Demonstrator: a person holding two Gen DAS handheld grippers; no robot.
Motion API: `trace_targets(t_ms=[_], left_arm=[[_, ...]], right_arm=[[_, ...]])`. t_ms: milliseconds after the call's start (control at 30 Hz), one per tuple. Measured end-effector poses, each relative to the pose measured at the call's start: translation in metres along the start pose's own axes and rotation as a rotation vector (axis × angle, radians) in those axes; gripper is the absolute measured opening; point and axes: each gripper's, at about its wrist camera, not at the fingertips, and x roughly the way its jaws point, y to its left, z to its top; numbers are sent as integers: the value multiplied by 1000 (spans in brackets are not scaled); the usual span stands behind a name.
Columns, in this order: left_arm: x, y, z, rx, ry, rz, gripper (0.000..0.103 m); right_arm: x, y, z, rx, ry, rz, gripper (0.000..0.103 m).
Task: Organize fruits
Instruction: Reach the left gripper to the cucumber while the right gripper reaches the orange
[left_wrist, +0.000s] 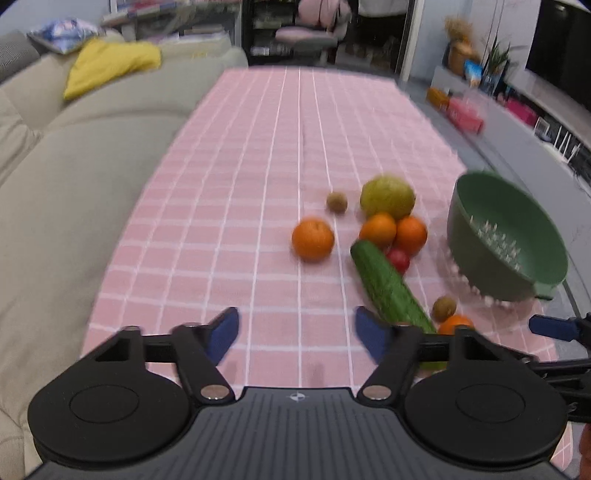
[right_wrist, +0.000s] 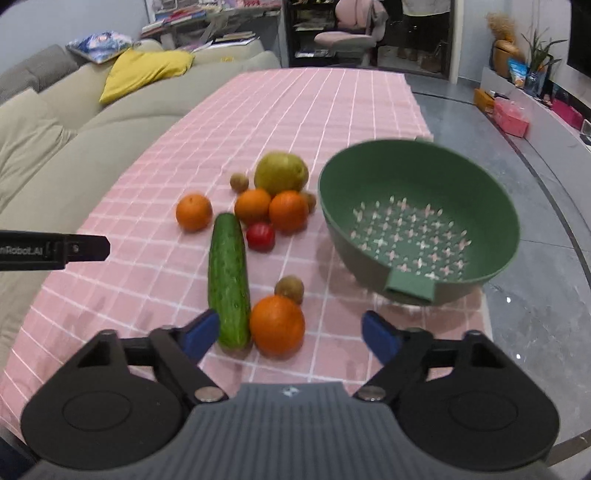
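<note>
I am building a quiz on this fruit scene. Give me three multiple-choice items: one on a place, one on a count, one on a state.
1. Where is the tomato?
A. in the bowl
B. beside the cucumber
C. on the sofa

2. How many oranges show in the right wrist view?
A. two
B. four
C. six

3. What does the green bowl hold?
A. nothing
B. a kiwi
C. an orange

Answers:
1 B, it lies on the cloth next to the cucumber.
2 B, three far, one near.
3 A, its perforated bottom is bare.

left hand-held gripper (left_wrist: 296, 334) tilted downward, jaws apart, empty; right hand-held gripper (right_wrist: 291, 336) likewise
</note>
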Motion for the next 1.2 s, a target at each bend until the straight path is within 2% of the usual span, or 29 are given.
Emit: trace_targets(t_ms=[67, 167, 300, 433, 533, 633, 700, 833, 933, 1067, 1133, 1200], left_arm=[[3, -2, -1, 6, 5, -33, 71], [12, -10, 0, 32, 19, -25, 71], [33, -18, 5, -1, 67, -94, 71], [51, -31, 11, -1, 81, -109, 71], [63, -36, 13, -35, 103, -145, 71], [76, -38, 13, -95, 141, -188, 80], [86, -39, 12, -131, 178, -205, 80], [99, -43, 12, -153, 229, -198, 80], [102, -47, 14, -143, 214, -191, 80], [103, -58, 14, -67, 208, -160, 80], [102, -67, 14, 7, 212, -129, 67], [101, -71, 13, 30, 210, -147, 56]], right_arm=[[12, -1, -6, -8, 48, -14, 66], [17, -4, -7, 24, 47, 17, 65], [27, -6, -4, 61, 62, 35, 64], [37, -8, -2, 98, 74, 45, 60], [43, -10, -1, 122, 84, 54, 57], [46, -11, -1, 131, 86, 62, 57], [47, -10, -1, 130, 84, 61, 57], [50, -12, 1, 139, 85, 73, 57], [50, -15, 1, 153, 88, 86, 57], [50, -15, 1, 157, 88, 103, 54], [51, -15, 1, 155, 87, 105, 54], [53, -15, 1, 161, 92, 111, 54]])
